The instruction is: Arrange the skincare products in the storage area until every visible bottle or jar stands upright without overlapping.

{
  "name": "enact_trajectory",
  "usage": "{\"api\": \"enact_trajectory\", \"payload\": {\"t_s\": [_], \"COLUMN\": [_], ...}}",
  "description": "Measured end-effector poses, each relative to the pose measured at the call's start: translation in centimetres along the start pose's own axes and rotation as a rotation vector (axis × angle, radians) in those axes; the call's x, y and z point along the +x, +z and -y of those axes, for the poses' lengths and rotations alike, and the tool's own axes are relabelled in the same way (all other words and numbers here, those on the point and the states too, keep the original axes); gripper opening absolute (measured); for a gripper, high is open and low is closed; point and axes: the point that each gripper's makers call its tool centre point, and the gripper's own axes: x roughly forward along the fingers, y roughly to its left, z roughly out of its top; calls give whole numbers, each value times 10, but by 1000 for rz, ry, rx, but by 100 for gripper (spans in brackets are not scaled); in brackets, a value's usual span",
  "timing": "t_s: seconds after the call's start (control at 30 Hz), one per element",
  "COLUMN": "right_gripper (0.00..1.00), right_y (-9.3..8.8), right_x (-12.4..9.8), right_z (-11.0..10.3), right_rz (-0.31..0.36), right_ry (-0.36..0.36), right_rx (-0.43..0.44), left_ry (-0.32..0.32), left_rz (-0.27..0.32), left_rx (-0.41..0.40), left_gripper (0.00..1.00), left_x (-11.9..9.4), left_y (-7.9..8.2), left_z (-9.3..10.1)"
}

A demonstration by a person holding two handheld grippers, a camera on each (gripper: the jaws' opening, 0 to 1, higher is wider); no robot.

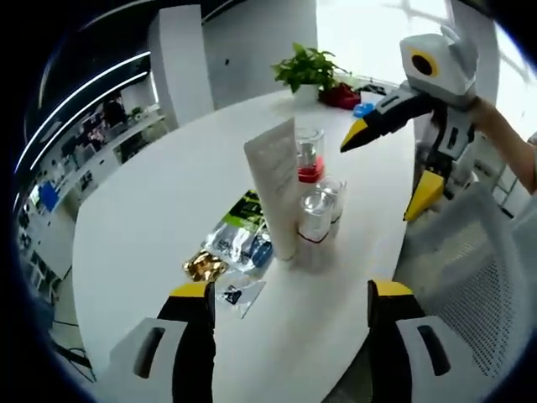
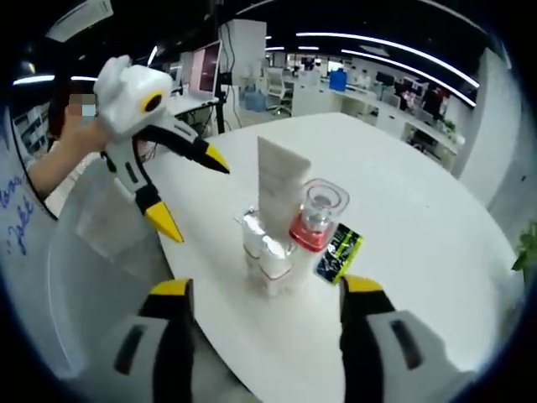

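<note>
A white tube (image 1: 275, 189) stands upright in the middle of the round white table (image 1: 151, 210). Behind it is a clear jar with a red base (image 1: 310, 155), and two clear bottles (image 1: 315, 222) stand close against the tube's right side. My left gripper (image 1: 291, 294) is open, short of the cluster, with nothing between its jaws. My right gripper (image 1: 386, 172) hangs open at the cluster's far right. In the right gripper view the tube (image 2: 279, 189), the jar (image 2: 317, 218) and the bottles (image 2: 264, 248) lie ahead of my open right gripper (image 2: 267, 290); the left gripper (image 2: 191, 193) is open at their left.
Flat sachets (image 1: 239, 239), a gold packet (image 1: 204, 267) and a small clear packet (image 1: 239, 294) lie left of the tube. A green-black sachet (image 2: 338, 252) lies beside the jar. A potted plant (image 1: 306, 71) stands at the far edge. A mesh chair (image 1: 470, 277) is by the table edge.
</note>
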Motion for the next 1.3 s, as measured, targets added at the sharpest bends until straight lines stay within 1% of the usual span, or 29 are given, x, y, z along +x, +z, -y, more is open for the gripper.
{"api": "enact_trajectory", "payload": {"t_s": [0.03, 0.1, 0.17, 0.47, 0.57, 0.7, 0.77, 1.0, 1.3], "right_gripper": [75, 78, 81, 89, 91, 94, 95, 99, 100], "right_y": [0, -2, -1, -1, -1, -2, -4, -6, -5], "right_x": [0, -1, -2, -8, -10, -11, -12, -14, -17], "right_z": [0, -1, -3, -2, -3, -3, -4, -7, -4], "right_rz": [-1, -7, 2, 16, 21, 27, 25, 29, 31], "right_ry": [1, 2, 9, 3, 5, 4, 10, 18, 33], "right_rx": [0, 3, 3, -23, -44, -54, -58, -72, -72], "left_ry": [8, 17, 25, 55, 62, 68, 70, 77, 95], "left_rz": [7, 8, 10, 2, 1, 9, 17, 26, 31], "left_rx": [1, -5, -7, -13, -14, -17, -10, -21, -38], "left_gripper": [72, 77, 82, 91, 95, 97, 97, 97, 97], "left_x": [-1, -2, -5, -16, -18, -21, -22, -26, -26], "left_y": [1, 1, 1, -5, -6, -6, -6, -7, -4], "left_z": [-1, -2, -1, -1, 0, 0, 1, 2, 3]}}
